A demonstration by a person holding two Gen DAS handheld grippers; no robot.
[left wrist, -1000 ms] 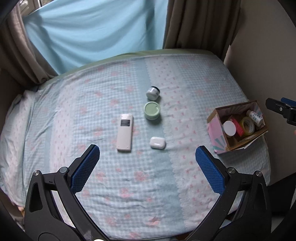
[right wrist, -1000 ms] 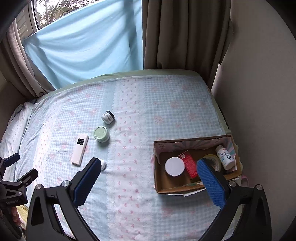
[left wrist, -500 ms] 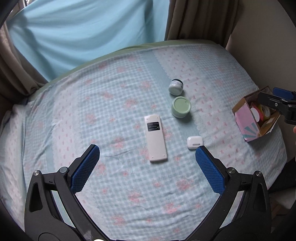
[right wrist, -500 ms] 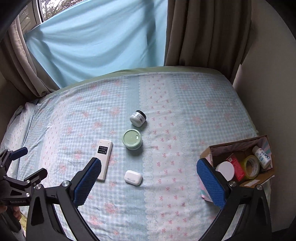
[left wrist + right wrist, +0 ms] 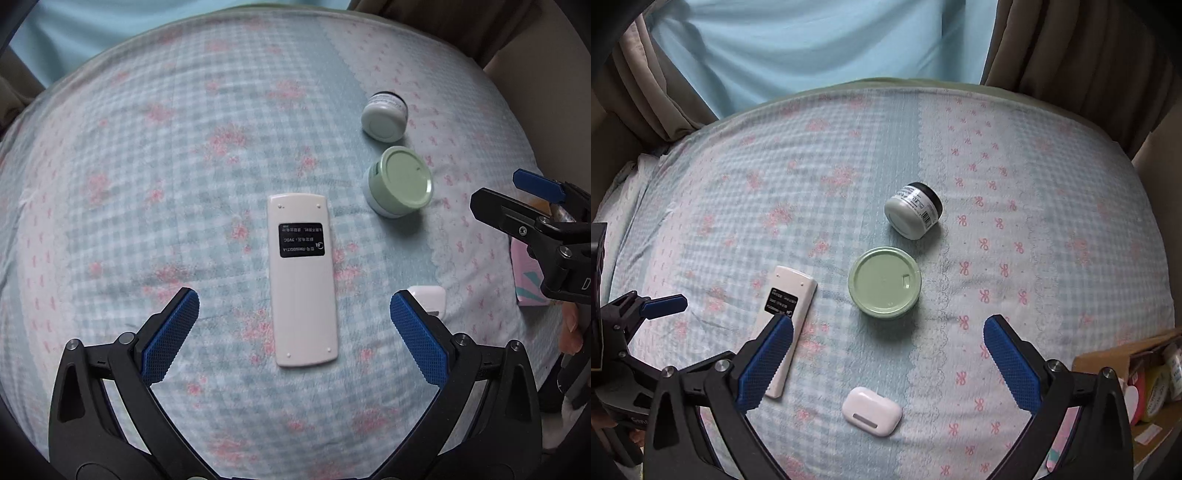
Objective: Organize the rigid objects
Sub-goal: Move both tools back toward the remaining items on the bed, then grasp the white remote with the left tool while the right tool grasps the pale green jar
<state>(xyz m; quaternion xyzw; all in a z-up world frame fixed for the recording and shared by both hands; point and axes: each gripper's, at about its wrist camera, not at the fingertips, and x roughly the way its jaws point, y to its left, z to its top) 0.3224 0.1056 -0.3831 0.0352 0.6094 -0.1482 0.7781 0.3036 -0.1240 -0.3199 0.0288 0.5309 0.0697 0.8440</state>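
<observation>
Left wrist view: left gripper [image 5: 294,319] fingers spread wide over white remote [image 5: 302,278]; right gripper [image 5: 888,345] likewise open above earbud case [image 5: 871,410], near green jar [image 5: 884,282]

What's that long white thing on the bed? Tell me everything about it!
It is a remote control, a long, flat, cream-white slab that looks like plastic. It lies face down on the checked bedsheet, so you see its back: a black label with small print and tiny screw dimples near the corners. No buttons show. Nothing grips it; the left gripper hangs open above it, one finger on each side.
</observation>
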